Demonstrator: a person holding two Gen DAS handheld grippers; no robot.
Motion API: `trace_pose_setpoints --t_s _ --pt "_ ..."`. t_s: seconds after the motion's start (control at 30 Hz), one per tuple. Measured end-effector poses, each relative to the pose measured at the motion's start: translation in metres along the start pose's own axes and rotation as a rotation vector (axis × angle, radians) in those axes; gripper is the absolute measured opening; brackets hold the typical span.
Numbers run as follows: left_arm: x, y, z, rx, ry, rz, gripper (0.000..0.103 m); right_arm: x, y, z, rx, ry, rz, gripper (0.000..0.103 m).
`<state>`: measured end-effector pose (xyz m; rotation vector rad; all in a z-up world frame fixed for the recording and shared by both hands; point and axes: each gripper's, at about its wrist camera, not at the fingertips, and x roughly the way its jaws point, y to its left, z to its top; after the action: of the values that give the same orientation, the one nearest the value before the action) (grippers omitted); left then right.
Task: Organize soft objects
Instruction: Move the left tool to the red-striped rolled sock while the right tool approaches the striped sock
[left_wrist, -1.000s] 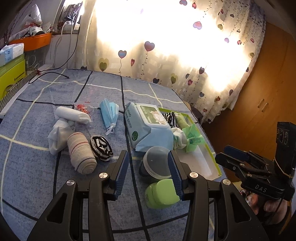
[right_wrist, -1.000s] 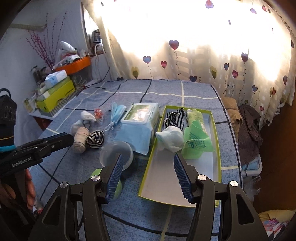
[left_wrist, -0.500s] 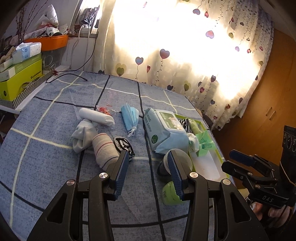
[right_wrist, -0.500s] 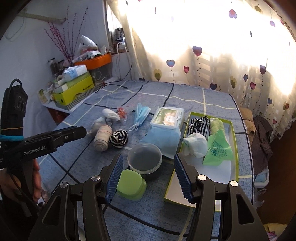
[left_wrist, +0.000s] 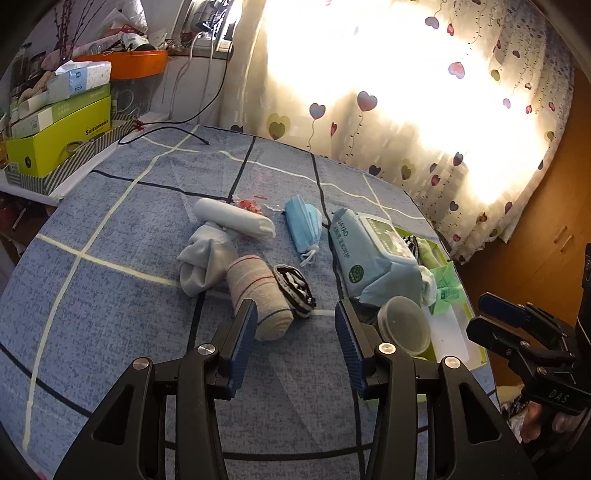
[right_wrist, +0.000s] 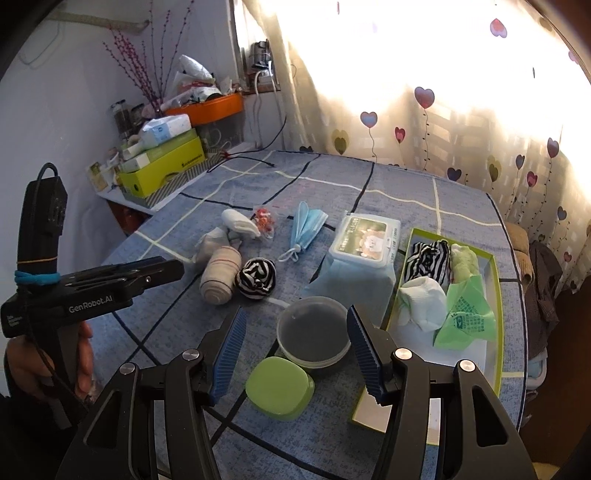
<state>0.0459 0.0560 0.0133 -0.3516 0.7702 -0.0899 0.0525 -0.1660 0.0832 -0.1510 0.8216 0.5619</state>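
Loose soft things lie on the blue checked cloth: a beige rolled sock (left_wrist: 260, 295) (right_wrist: 218, 278), a black-and-white striped roll (left_wrist: 294, 290) (right_wrist: 256, 277), a grey sock (left_wrist: 205, 260), a white roll (left_wrist: 234, 218) and a blue face mask (left_wrist: 303, 225) (right_wrist: 304, 225). The green-rimmed tray (right_wrist: 495, 328) holds a striped sock, a pale green roll, a white sock (right_wrist: 423, 304) and a green bag (right_wrist: 465, 317). My left gripper (left_wrist: 295, 332) is open and empty, just short of the beige and striped rolls. My right gripper (right_wrist: 295, 345) is open and empty over the round tub (right_wrist: 314, 332).
A wet-wipes pack (right_wrist: 364, 243) lies between the mask and the tray. A green lidded box (right_wrist: 280, 387) sits by the tub. Yellow-green boxes (left_wrist: 59, 136) and an orange bin (left_wrist: 125, 64) stand on a side shelf at far left. A cable (left_wrist: 166, 131) lies at the far edge.
My left gripper has swung left, from over the tub and green box to the beige and striped rolls. My right gripper has shifted left from the tray to the tub. Both stay open.
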Motion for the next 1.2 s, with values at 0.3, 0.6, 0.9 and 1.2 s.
trace_pose_setpoints --t_s 0.3,0.6,0.9,1.2 --pt "0.042 0.024 0.004 -0.094 0.066 0.013 0.045 0.019 0.008 0.010 -0.028 0.026 0.016 0.057" --pt "0.077 0.035 0.002 -0.159 0.112 -0.004 0.045 0.039 0.014 0.024 -0.055 0.050 0.030 0.057" --pt "0.075 0.035 -0.001 -0.138 0.085 -0.018 0.040 0.079 0.029 0.047 -0.112 0.120 0.067 0.057" --pt "0.051 0.049 -0.009 -0.141 0.034 -0.038 0.037 0.141 0.046 0.064 -0.207 0.286 0.083 0.057"
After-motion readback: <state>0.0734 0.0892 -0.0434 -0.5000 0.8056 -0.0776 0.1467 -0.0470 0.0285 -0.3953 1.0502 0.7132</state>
